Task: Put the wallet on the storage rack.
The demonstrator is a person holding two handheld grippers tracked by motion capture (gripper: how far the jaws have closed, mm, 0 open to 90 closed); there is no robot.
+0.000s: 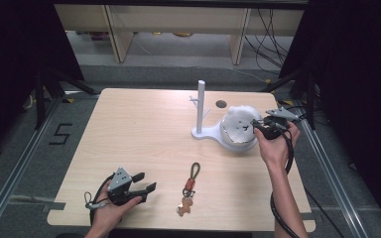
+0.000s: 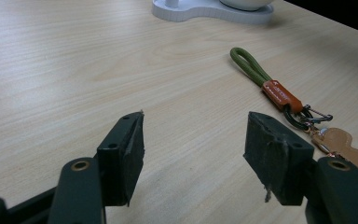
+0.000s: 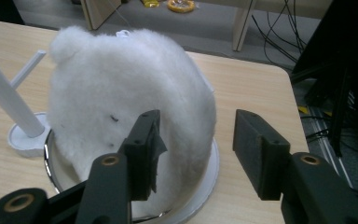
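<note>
A white fluffy object (image 1: 238, 124) (image 3: 121, 79) sits in a shallow bowl (image 1: 242, 147) (image 3: 212, 170), which is joined to a white stand with an upright post (image 1: 200, 106) (image 3: 4, 98). My right gripper (image 1: 255, 126) (image 3: 196, 128) is open at the fluffy object's right edge, one jaw in front of the fluff and the other beside it. A keychain (image 1: 190, 188) (image 2: 279, 93) with a green loop, an orange tag and a tan leather charm lies near the front edge. My left gripper (image 1: 146, 182) (image 2: 193, 126) is open just left of it, holding nothing.
The light wooden table (image 1: 129, 134) has a round cable hole (image 1: 221, 104) behind the stand. The stand's base (image 2: 200, 11) lies far ahead of the left gripper. Beyond the table are shelf legs and floor cables (image 1: 270, 34). Metal rails run along both sides.
</note>
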